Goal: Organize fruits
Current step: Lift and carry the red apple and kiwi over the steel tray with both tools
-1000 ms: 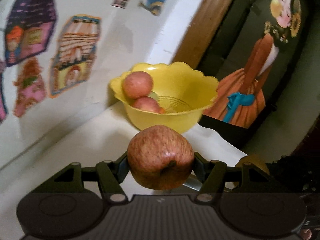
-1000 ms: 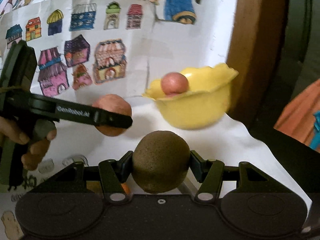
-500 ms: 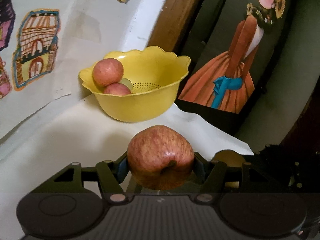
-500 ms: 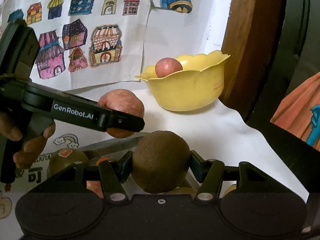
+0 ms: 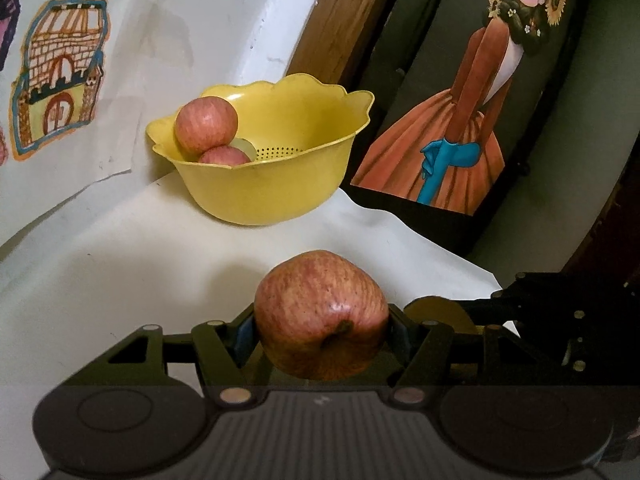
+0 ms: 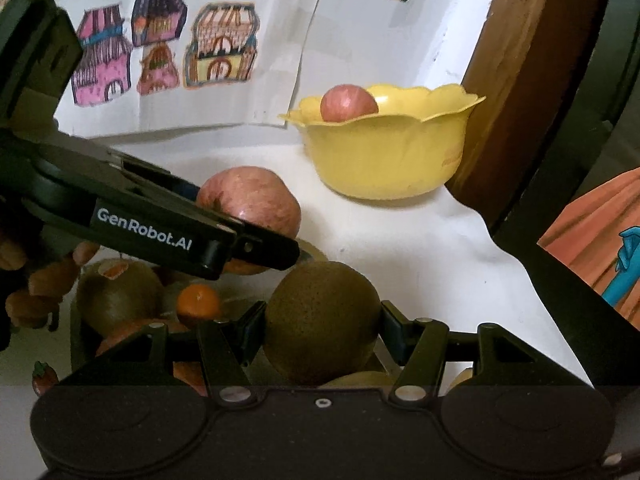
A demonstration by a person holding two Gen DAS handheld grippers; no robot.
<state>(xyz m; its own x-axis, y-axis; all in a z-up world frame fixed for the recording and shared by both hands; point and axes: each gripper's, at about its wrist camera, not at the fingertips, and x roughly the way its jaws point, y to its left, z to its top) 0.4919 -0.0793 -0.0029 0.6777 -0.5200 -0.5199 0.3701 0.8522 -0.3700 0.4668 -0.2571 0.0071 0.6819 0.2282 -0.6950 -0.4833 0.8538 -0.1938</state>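
What you can't make out from either wrist view

Your left hand-held gripper (image 5: 321, 326) has its inner pads covered by the red apple (image 5: 320, 314); the brown fruit (image 6: 322, 326) does the same on your right hand-held gripper (image 6: 322, 330). In the yellow bowl (image 5: 276, 188) the lower apple (image 5: 224, 157) is half behind the rim, and the pale thing beside it is too small to name. The tray fruits (image 6: 120, 300) sit partly behind both tools.

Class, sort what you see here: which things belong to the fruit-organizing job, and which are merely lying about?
Job: red apple in left claw; brown kiwi in right claw; yellow scalloped plastic bowl; small orange.
Lying about: house drawings; painting of orange-dressed figure.
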